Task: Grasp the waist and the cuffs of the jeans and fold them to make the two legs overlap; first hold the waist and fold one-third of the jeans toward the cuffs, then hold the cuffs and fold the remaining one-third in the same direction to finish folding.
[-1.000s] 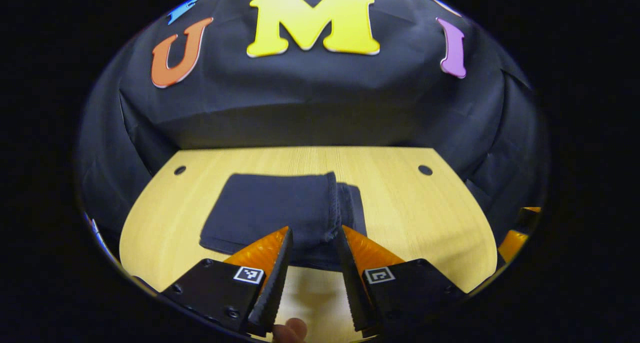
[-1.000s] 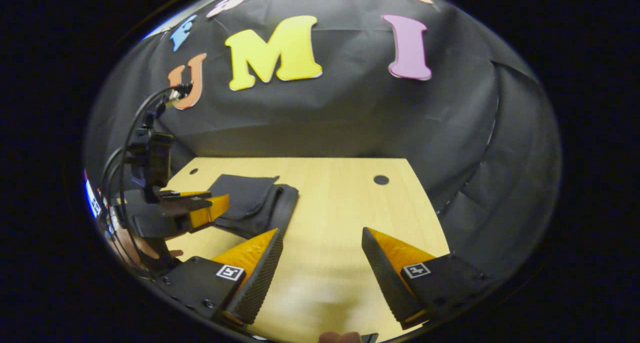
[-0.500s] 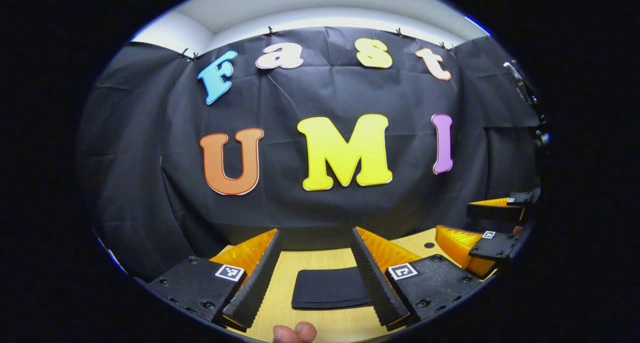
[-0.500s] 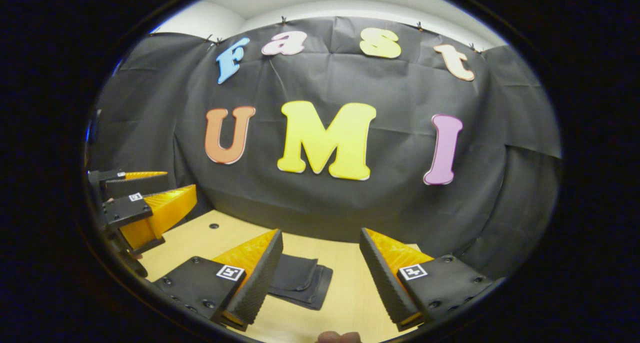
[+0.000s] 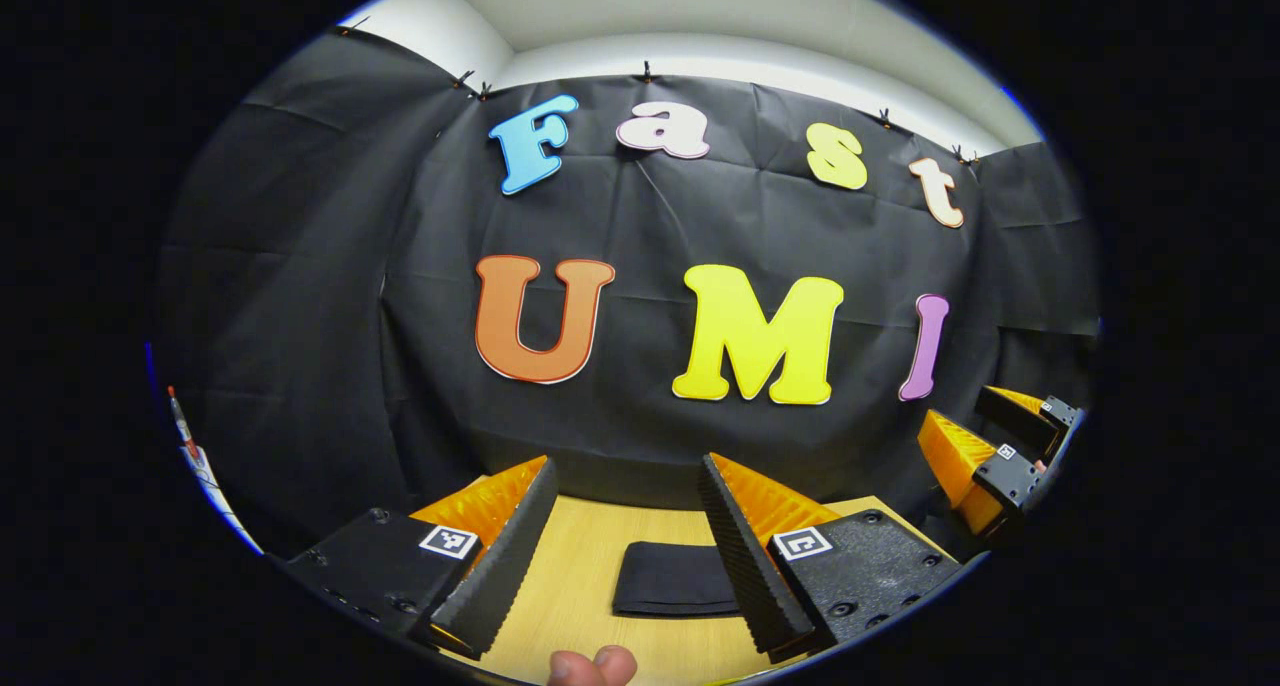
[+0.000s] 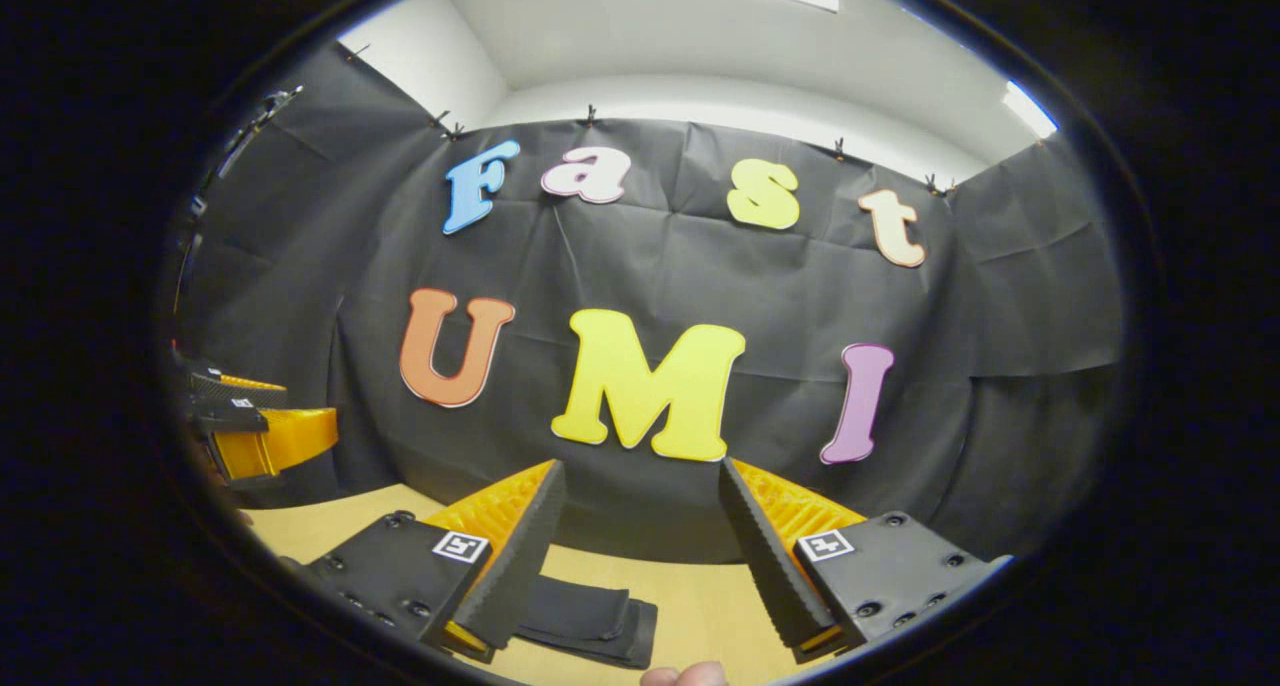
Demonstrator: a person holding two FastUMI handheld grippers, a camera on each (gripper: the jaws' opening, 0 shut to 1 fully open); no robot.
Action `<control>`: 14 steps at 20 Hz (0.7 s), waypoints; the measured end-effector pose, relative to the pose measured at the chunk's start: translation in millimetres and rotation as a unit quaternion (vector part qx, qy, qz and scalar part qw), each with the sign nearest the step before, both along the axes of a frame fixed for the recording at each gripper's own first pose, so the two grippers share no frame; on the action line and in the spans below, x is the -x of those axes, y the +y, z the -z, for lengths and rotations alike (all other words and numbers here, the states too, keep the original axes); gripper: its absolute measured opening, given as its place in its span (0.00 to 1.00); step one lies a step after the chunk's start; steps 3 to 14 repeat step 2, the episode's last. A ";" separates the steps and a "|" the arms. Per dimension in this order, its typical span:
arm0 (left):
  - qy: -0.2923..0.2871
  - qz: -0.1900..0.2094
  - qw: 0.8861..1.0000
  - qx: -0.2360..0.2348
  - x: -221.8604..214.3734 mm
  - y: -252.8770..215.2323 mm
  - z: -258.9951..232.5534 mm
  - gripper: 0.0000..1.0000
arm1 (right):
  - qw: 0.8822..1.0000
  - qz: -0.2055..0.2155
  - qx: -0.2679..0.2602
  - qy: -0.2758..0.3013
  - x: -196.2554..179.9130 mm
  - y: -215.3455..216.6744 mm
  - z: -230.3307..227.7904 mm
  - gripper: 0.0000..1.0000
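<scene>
Left gripper view: dark jeans (image 5: 672, 579) lie folded flat on table (image 5: 585, 566).

dark jeans (image 5: 672, 579), folded compact rectangle, flat on wooden table (image 5: 585, 566)

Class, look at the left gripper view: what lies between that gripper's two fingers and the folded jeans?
Only bare wooden table; the left gripper stands open above it, apart from the folded jeans.

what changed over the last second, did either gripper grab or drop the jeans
Neither took hold of nor let go of anything. Both the left gripper and the right gripper pulled up and back from the folded jeans, so more of the booth wall now shows above the table. The jeans stayed folded in place, and both sets of jaws stayed open.
</scene>
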State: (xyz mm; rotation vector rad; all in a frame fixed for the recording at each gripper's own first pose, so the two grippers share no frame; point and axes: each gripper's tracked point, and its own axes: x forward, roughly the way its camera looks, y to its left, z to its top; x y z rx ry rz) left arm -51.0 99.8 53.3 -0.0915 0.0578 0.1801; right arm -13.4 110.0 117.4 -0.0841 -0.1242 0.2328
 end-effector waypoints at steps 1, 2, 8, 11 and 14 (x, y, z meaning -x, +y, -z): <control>-0.001 -0.001 1.000 0.001 0.4 3.2 0.8 0.91 | 1.000 -0.001 0.002 0.001 -0.3 3.3 0.2 0.94; 0.000 -0.001 1.000 0.001 -0.3 5.6 1.9 0.91 | 1.000 0.001 0.000 0.005 -2.0 4.6 2.6 0.94; 0.000 -0.001 1.000 0.001 -0.3 5.6 1.9 0.91 | 1.000 0.001 0.000 0.005 -2.0 4.6 2.6 0.94; 0.000 -0.001 1.000 0.001 -0.3 5.6 1.9 0.91 | 1.000 0.001 0.000 0.005 -2.0 4.6 2.6 0.94; 0.000 -0.001 1.000 0.001 -0.3 5.6 1.9 0.91 | 1.000 0.001 0.000 0.005 -2.0 4.6 2.6 0.94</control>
